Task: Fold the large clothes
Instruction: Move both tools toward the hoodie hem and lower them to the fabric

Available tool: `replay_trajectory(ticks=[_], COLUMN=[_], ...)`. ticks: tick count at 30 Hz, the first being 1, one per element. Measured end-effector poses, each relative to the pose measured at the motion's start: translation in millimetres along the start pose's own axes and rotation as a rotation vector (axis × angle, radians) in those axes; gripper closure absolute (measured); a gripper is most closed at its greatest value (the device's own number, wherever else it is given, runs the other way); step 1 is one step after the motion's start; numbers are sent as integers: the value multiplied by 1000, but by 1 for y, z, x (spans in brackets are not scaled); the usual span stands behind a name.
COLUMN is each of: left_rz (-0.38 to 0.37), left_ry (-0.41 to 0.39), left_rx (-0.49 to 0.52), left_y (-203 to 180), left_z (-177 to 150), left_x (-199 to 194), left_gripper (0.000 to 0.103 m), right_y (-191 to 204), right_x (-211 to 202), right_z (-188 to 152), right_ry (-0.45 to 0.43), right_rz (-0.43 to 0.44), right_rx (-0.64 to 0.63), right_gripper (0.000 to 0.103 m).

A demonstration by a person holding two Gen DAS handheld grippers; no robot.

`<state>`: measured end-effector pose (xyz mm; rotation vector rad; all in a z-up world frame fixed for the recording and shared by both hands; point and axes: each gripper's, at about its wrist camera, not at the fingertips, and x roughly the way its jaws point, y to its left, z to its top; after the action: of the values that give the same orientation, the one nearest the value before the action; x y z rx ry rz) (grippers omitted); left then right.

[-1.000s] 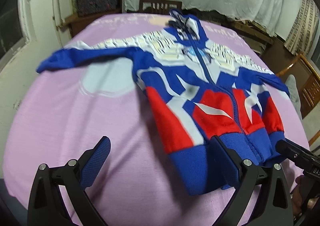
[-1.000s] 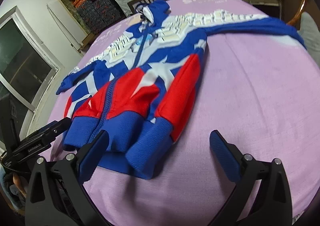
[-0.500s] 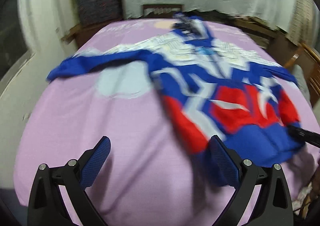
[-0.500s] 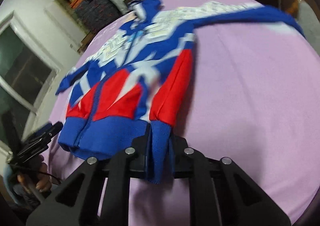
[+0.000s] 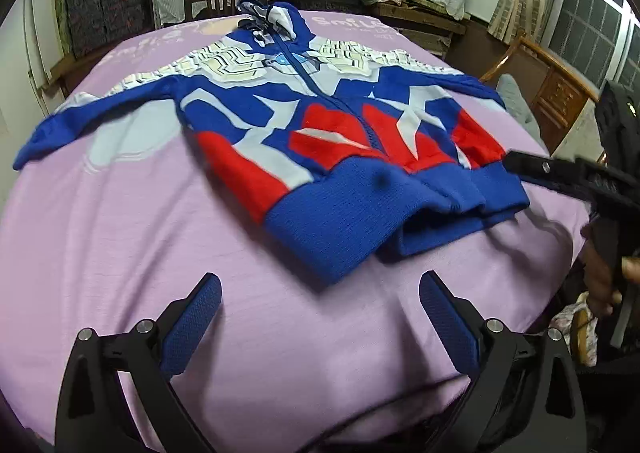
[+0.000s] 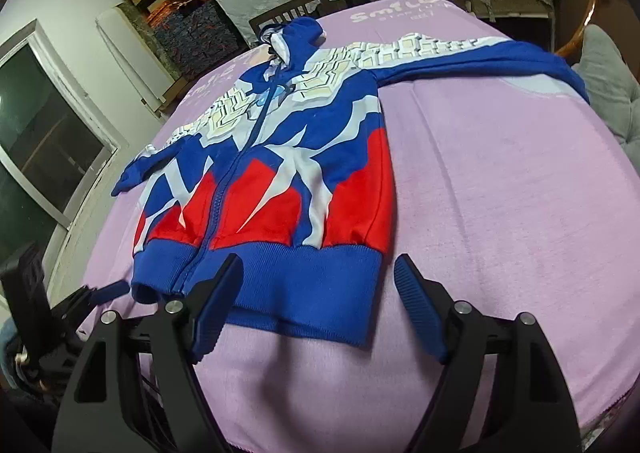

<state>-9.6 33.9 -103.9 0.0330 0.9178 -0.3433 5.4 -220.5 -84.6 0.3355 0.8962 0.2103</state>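
A blue, red and white zip hoodie (image 5: pixel 340 133) lies front-up on the purple-covered table (image 5: pixel 120 233), sleeves spread to both sides, hood at the far end. My left gripper (image 5: pixel 318 293) is open just short of the blue hem's near corner, with nothing between its fingers. In the right wrist view the hoodie (image 6: pixel 280 173) lies flat and my right gripper (image 6: pixel 318 265) is open, its fingers standing either side of the hem's right end. The right gripper (image 5: pixel 560 173) also shows beside the hem's far corner, held by a hand.
A dark wooden chair (image 5: pixel 226 3) stands behind the table's far edge, with white-draped furniture and stacked boxes (image 5: pixel 104 13) beyond. Another wooden chair (image 5: pixel 548 81) is at the right. The table edge runs close under both grippers.
The right gripper was shut on the hem half a second ago and has opened; the hem now lies flat. The left gripper has drawn back from the hem.
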Motion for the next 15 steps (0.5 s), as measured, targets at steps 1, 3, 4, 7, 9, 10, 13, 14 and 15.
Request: replay_trajectory(ticks=[1, 3, 4, 7, 9, 10, 13, 14, 15], left_rz=[22, 96, 85, 76, 105, 85, 98, 123, 135], left_ry=[-13, -33, -34, -25, -67, -86, -104, -95, -87], left_rx=[-10, -70, -101, -165, -184, -187, -177, -172, -177], left_y=[2, 13, 18, 39, 46, 49, 49, 48, 49], left_z=[2, 6, 7, 9, 11, 12, 16, 17, 17], left_x=[2, 10, 11, 11, 1, -7, -14, -12, -10], left_gripper=[3, 4, 3, 3, 3, 3, 3, 3, 3], right_y=[1, 3, 3, 2, 3, 3, 5, 7, 10], right_x=[0, 3, 4, 10, 14, 15, 14, 13, 12], right_z=[-2, -5, -5, -8, -9, -9, -14, -16, -19], right_ry=[6, 12, 14, 30, 40, 47, 59, 58, 58], right_rz=[-10, -29, -35, -46, -58, -61, -60, -66, -75], right_rx=[-10, -25, -28, -26, -33, -42, -64, -78, -96], right_gripper=[27, 27, 27, 28, 30, 32, 32, 32, 32])
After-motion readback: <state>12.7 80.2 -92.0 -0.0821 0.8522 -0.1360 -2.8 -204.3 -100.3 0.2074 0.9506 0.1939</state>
